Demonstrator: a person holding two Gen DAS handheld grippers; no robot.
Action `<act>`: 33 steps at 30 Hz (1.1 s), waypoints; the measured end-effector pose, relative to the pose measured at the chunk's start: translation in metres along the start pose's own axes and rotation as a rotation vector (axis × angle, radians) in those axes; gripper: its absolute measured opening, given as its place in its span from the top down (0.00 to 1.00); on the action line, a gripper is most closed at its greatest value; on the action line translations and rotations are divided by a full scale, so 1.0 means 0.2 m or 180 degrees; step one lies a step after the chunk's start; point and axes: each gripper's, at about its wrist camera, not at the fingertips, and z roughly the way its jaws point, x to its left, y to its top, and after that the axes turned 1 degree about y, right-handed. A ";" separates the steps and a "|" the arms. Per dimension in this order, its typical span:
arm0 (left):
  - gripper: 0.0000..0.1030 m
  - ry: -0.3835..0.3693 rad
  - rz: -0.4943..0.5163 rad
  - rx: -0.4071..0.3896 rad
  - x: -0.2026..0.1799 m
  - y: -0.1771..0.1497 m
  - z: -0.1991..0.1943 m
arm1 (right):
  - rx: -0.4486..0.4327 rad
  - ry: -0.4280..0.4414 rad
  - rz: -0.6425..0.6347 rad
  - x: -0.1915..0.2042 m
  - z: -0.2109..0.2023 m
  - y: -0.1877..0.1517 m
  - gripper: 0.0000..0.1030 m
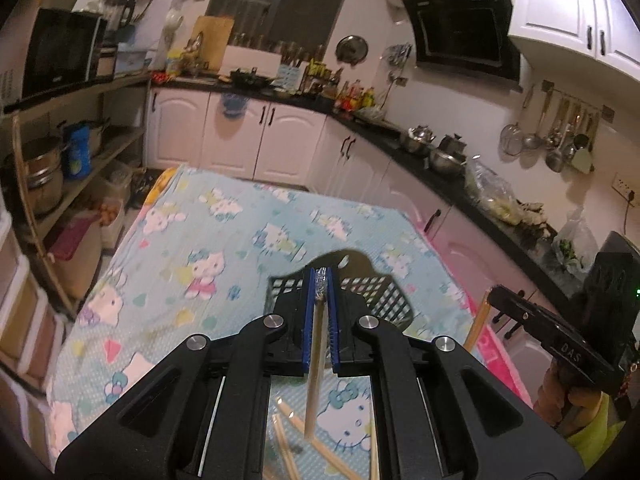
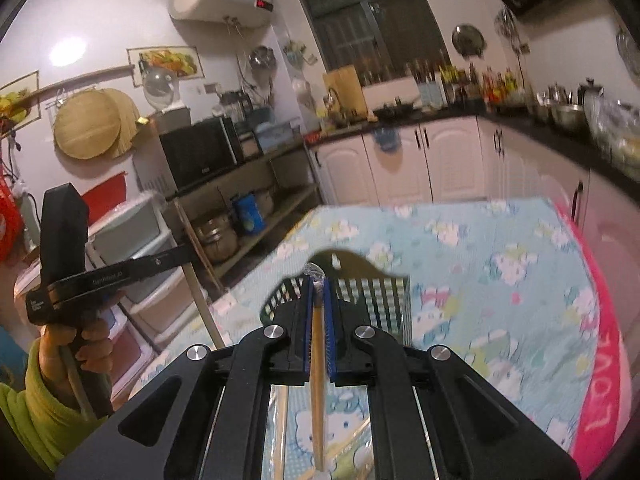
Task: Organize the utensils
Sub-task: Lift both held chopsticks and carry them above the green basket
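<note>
So, both tongs busy. Left tongs (image 1: 320, 276) clenched on pale chopstick (image 1: 314, 376), hanging down just behind black basket (image 1: 376, 292). Right tongs (image 2: 318, 280) clamped on darker chopstick (image 2: 317, 392), also just behind basket (image 2: 372, 292). More loose chopsticks (image 1: 296, 428) lying on bench (image 1: 200, 216) with kitty-print cloth, nearer the cameras than basket. Bit blurry, can't count them.
</note>
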 end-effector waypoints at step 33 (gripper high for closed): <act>0.98 0.0288 0.0033 -0.0565 0.00 0.19 0.33 | -0.0841 -0.0632 -0.0109 -0.20 0.37 0.27 0.94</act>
